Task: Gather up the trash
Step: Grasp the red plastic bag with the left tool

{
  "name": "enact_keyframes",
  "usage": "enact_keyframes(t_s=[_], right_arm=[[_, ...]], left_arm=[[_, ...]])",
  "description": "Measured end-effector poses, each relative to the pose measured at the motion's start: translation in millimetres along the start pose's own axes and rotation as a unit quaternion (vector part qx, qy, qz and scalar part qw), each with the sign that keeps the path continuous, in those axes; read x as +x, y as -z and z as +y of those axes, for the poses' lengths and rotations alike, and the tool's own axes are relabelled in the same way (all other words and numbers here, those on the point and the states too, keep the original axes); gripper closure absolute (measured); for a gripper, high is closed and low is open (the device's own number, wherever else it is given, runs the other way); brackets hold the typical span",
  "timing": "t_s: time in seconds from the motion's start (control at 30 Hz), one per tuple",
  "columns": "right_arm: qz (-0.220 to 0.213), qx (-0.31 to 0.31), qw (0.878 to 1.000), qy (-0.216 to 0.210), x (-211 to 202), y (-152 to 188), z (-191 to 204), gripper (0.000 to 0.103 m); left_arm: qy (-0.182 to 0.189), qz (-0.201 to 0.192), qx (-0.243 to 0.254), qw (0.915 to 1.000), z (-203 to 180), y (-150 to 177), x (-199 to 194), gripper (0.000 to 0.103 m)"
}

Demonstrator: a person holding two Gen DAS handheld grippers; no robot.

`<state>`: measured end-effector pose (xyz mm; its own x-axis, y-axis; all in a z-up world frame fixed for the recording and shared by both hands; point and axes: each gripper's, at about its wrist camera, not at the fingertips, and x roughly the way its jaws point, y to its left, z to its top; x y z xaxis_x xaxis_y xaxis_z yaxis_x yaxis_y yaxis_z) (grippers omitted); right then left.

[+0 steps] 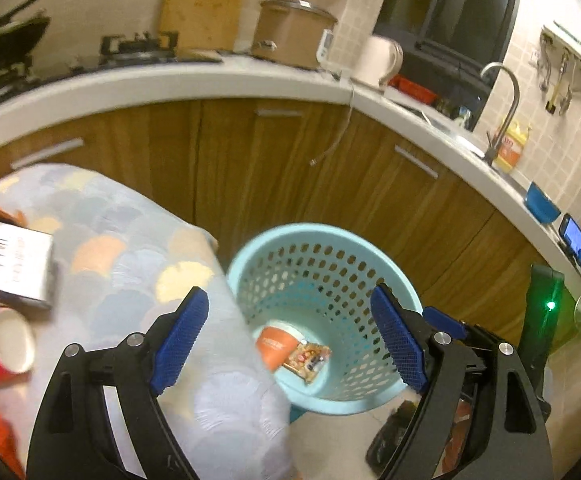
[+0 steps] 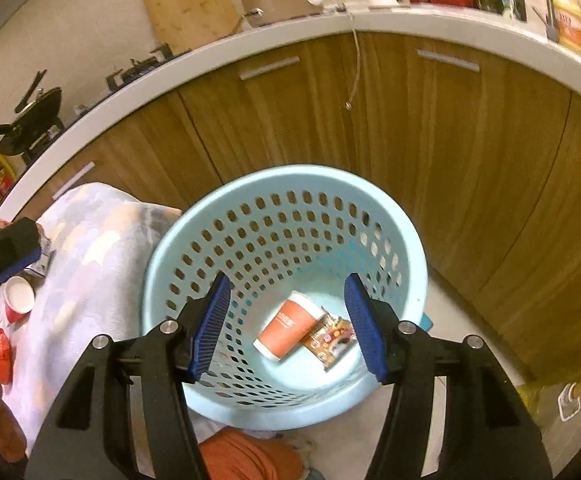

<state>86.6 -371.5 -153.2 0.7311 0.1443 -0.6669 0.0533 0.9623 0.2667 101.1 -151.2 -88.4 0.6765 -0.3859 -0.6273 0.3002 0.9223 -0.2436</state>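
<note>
Hovering my right gripper (image 2: 286,326) released above the blue basket (image 2: 170,240), I see an orange cup (image 2: 288,330) and wrapper (image 2: 330,338) lying inside. Left gripper (image 1: 290,342), also released, should next fetch the red cup (image 1: 6,344) on the table (image 1: 130,232) beside the basket.

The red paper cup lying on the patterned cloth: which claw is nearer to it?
Left. The left claw hangs over the cloth's edge, just right of the red paper cup; the right claw is above the light blue perforated basket.
</note>
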Motion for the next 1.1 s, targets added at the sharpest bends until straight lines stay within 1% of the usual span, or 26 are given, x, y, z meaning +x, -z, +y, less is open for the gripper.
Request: enact_keyframes(t_s=[0.17, 0.33, 0.4, 0.57, 0.7, 0.73, 0.9, 0.93, 1.03, 1.1], right_arm=[[-0.013, -0.026, 0.999, -0.019, -14, -3, 27, 0.048], [-0.034, -0.069, 0.996, -0.04, -31, -5, 69, 0.047], [-0.042, -0.089, 0.994, -0.047, -38, -4, 86, 0.047], [-0.054, -0.135, 0.986, -0.078, -48, 0, 135, 0.048], [-0.051, -0.165, 0.979, -0.105, -47, 9, 170, 0.047], [-0.047, -0.172, 0.978, -0.112, -45, 12, 180, 0.047], [-0.031, -0.202, 0.967, -0.149, -34, 29, 224, 0.047], [-0.028, -0.205, 0.965, -0.159, -32, 33, 231, 0.047], [-0.013, -0.213, 0.96, -0.179, -20, 42, 253, 0.047], [-0.007, -0.218, 0.958, -0.187, -15, 50, 262, 0.047]], left_arm=[[-0.023, -0.041, -0.004, 0.9989, 12, -3, -45, 0.021], [-0.059, -0.08, -0.017, 0.9949, 36, 2, -93, 0.02], [-0.08, -0.095, -0.027, 0.992, 50, 7, -113, 0.02], [-0.139, -0.123, -0.047, 0.9815, 85, 20, -162, 0.02], [-0.191, -0.141, -0.079, 0.9681, 123, 38, -206, 0.02], [-0.205, -0.145, -0.09, 0.9637, 134, 43, -217, 0.02], [-0.252, -0.147, -0.136, 0.9468, 177, 66, -255, 0.02], [-0.256, -0.143, -0.146, 0.9447, 186, 72, -259, 0.02], [-0.255, -0.129, -0.174, 0.9426, 206, 87, -262, 0.02], [-0.246, -0.117, -0.185, 0.9444, 213, 96, -258, 0.02]])
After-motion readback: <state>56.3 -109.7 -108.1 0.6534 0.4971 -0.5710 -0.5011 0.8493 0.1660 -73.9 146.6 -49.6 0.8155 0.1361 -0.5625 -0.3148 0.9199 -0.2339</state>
